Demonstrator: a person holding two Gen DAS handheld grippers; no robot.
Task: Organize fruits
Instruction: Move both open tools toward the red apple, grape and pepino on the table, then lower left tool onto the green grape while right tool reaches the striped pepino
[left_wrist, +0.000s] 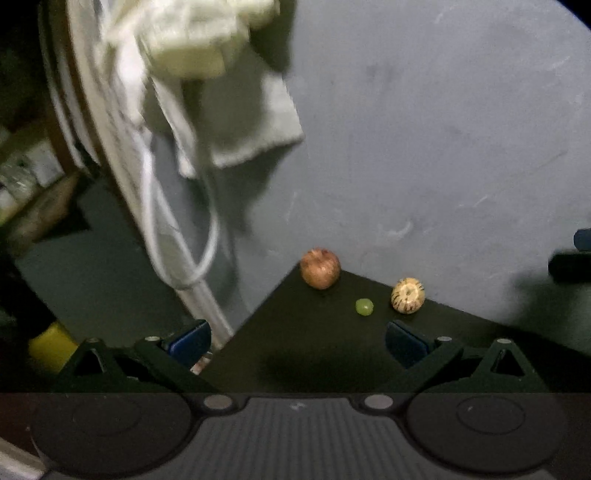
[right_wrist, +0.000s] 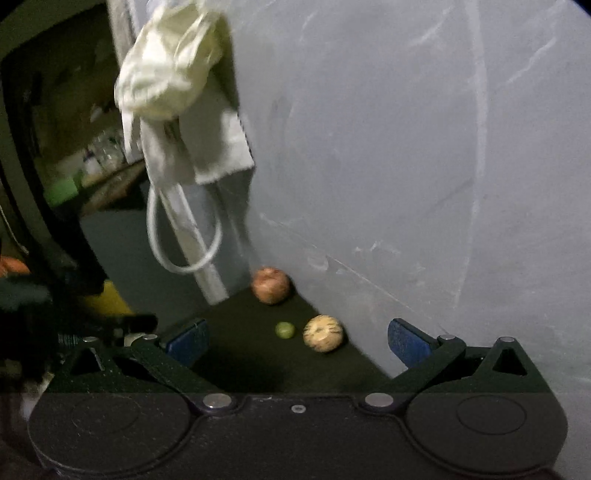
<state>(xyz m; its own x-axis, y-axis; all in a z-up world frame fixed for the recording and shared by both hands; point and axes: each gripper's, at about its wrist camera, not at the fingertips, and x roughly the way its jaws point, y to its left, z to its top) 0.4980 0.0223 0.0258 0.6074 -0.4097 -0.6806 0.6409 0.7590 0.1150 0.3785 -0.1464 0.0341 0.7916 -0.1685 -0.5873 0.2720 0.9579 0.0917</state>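
Reddish round fruit (left_wrist: 320, 268) sits in the far corner of the dark table (left_wrist: 306, 343) against the grey wall (left_wrist: 424, 147): likely firm, fairly heavy, grip across its widest part. Striped yellow fruit (left_wrist: 407, 295) nearer the wall: hard rind probably, may roll. Small green fruit (left_wrist: 364, 307) between them: light, slippery, pinch gently. Left gripper (left_wrist: 297, 338) and right gripper (right_wrist: 295, 341) both gape wide, holding nothing. Pale cloth bag (right_wrist: 173, 85) hangs above.

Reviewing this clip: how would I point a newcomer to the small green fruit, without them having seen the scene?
Find the grey wall meeting the dark tabletop; three fruits sit near it. The small green fruit lies between the reddish round fruit and the striped yellow fruit. It is by far the smallest and the only green one.
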